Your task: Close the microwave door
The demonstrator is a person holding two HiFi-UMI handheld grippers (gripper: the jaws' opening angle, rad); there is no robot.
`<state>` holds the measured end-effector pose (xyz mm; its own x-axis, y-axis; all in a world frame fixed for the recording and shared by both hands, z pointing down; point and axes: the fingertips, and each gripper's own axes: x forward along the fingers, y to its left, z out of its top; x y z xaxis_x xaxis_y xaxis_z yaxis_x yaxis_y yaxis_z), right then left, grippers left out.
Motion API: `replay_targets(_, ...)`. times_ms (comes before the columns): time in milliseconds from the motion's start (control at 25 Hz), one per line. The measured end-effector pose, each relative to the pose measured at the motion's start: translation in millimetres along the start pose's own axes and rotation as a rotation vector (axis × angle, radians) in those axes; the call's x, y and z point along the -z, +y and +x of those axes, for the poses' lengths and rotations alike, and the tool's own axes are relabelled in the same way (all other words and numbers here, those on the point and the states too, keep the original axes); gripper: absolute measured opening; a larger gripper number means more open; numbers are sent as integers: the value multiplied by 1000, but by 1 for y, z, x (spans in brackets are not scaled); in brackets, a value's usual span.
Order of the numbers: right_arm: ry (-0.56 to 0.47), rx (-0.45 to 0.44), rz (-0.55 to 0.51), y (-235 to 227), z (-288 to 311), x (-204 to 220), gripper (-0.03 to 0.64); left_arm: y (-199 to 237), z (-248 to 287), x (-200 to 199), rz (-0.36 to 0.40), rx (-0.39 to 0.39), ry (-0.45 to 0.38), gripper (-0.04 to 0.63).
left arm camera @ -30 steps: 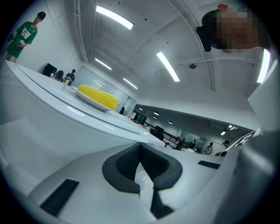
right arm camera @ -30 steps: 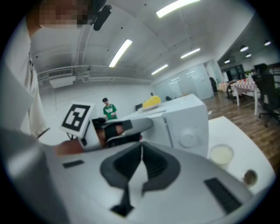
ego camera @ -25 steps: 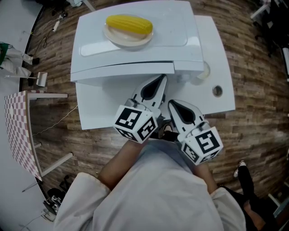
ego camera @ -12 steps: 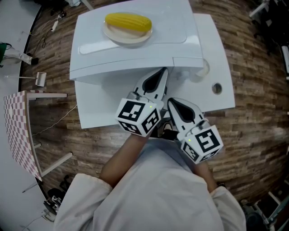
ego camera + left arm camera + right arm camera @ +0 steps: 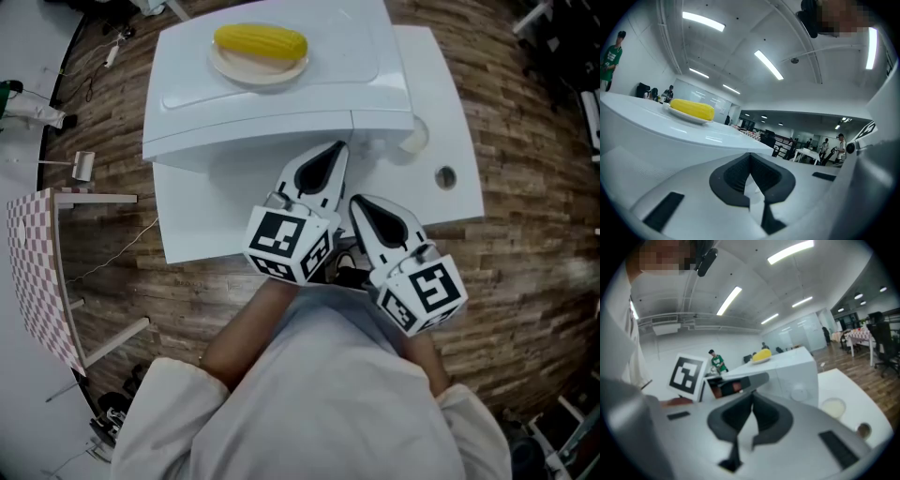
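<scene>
A white microwave (image 5: pixel 281 103) stands on a white table (image 5: pixel 450 122), with a yellow corn cob (image 5: pixel 260 41) on a plate on its top. Its door (image 5: pixel 244 136) faces me and lies almost flush with the body. My left gripper (image 5: pixel 330 155) is shut and empty, its tip at the door's front near the right end. In the left gripper view the shut jaws (image 5: pixel 751 161) sit just below the microwave's top edge, with the corn (image 5: pixel 691 108) above. My right gripper (image 5: pixel 364 211) is shut and empty, held back over the table beside the left one. It sees the microwave (image 5: pixel 797 376).
A pale round disc (image 5: pixel 412 139) and a small cable hole (image 5: pixel 446 176) lie on the table right of the microwave. A small table with a checked cloth (image 5: pixel 33 262) stands on the wooden floor at the left. People and desks show far off in the gripper views.
My left gripper has moved a little forward toward the microwave's front, and the door edge now sits slightly closer to the body. The right gripper has barely moved.
</scene>
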<state>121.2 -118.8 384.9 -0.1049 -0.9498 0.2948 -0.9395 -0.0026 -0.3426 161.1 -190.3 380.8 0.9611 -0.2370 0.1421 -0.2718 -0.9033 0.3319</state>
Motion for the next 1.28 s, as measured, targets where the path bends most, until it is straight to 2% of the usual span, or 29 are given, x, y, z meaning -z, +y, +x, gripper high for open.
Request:
replay_targets(400,-5,-43,-12,8,-14,2,25,-22,-20,7,43,-24,2,20)
replay_targets(760,-24,-69,-44,9,-48,7,24,-51,-47,15,44,-78,-27,20)
replay_targets(1280,-5,-121,-102,31,-85,25,23,-88,-100,41,45,-114,-19,19)
